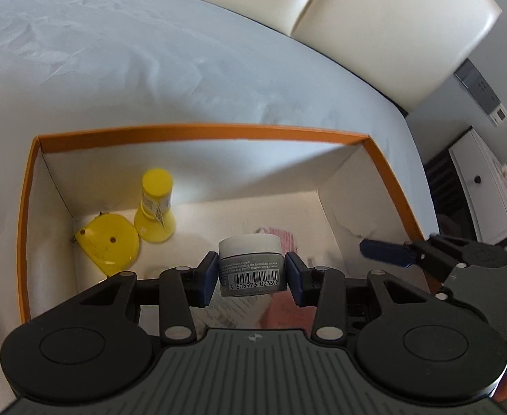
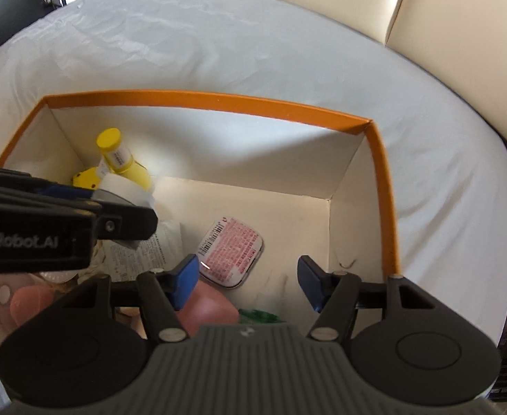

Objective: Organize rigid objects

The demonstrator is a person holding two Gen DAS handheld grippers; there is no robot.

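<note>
While clamped, left tool [image 1: 251,273] box-high [image 1: 198,131].

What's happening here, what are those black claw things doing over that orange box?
A person is sorting small items into the orange box on a bed. The left gripper holds a small grey jar with a white lid above the box. The right gripper hangs open and empty. Already inside lie a yellow bottle, a yellow case and a pink-labelled tin.

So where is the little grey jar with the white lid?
The grey jar is clamped in the left gripper, held above the orange box, right of the yellow bottle.
</note>
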